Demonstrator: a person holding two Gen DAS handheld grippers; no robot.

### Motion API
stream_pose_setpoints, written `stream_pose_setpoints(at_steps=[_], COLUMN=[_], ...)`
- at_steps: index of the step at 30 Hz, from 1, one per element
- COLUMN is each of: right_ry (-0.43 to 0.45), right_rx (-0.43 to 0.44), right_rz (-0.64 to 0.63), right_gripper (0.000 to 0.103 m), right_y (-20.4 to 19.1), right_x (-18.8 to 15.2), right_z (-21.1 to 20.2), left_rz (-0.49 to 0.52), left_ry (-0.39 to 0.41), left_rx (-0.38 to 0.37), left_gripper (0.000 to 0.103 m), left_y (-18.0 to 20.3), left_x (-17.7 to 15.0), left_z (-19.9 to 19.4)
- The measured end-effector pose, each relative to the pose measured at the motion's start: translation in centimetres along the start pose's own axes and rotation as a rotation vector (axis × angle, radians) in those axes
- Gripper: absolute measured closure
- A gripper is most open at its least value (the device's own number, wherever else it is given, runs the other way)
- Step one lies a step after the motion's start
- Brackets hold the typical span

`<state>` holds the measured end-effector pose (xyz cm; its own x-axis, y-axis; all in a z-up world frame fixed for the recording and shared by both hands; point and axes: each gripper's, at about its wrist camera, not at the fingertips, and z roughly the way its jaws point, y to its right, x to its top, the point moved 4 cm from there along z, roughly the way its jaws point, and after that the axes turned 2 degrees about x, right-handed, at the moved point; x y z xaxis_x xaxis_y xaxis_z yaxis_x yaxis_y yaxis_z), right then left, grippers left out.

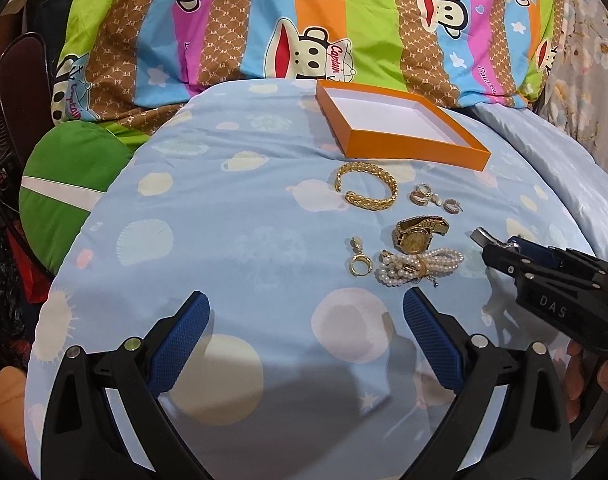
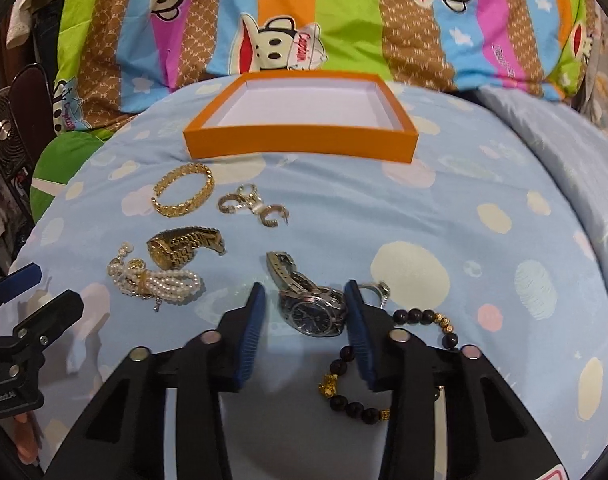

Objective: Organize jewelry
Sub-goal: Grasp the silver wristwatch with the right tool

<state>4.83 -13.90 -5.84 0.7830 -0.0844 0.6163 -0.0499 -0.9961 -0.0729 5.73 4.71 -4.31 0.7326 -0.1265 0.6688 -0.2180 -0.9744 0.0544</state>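
An empty orange tray [image 1: 408, 152] [image 2: 300, 146] lies on the blue bedspread. In front of it lie a gold bangle [image 1: 366, 186] [image 2: 183, 195], small hoop earrings [image 1: 426, 198] [image 2: 254, 206], a gold watch [image 1: 420, 234] [image 2: 184, 246], a pearl bracelet [image 1: 418, 266] [image 2: 156, 280] and a gold ring earring [image 1: 361, 262]. My left gripper [image 1: 306, 310] is open and empty, just short of the pearls. My right gripper [image 2: 304, 300] [image 1: 488, 240] is open around a silver watch [image 2: 314, 308]; its right finger touches the watch. A dark bead bracelet [image 2: 388, 364] lies partly under that finger.
A striped cartoon quilt [image 1: 304, 20] [image 2: 344, 20] is piled behind the tray. A green cushion [image 1: 72, 188] lies at the left edge of the bed. A fan [image 2: 4, 136] and clothes stand beyond it. A silver ring [image 2: 378, 289] lies by the right finger.
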Motion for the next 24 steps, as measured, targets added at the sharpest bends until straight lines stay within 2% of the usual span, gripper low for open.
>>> stream_pose_setpoints(at_steps=[12,18,22,24], right_ry=[0.047,0.062,0.062,0.063], right_rx=[0.043,0.061,0.074,0.079], right_rz=[0.056,0.067,0.075,0.079], right_gripper=[0.075,0.075,0.075,0.075], right_y=[0.3,0.2,0.2,0.4], right_x=[-1.2,-1.9,-2.1,-2.2], right_z=[-1.7,-2.5,-2.6,-2.6], left_rz=[0.01,0.055,0.063,0.066], left_ry=[0.009,0.044,0.027,0.017], left_rx=[0.001,0.021,-0.013,-0.008], left_gripper=[0.008,0.008,0.008,0.008], left_y=[0.4,1.5,2.4,2.4], left_x=[0.2,2.0,3.3,3.6], left_z=[0.0,-0.8,-0.4,0.0])
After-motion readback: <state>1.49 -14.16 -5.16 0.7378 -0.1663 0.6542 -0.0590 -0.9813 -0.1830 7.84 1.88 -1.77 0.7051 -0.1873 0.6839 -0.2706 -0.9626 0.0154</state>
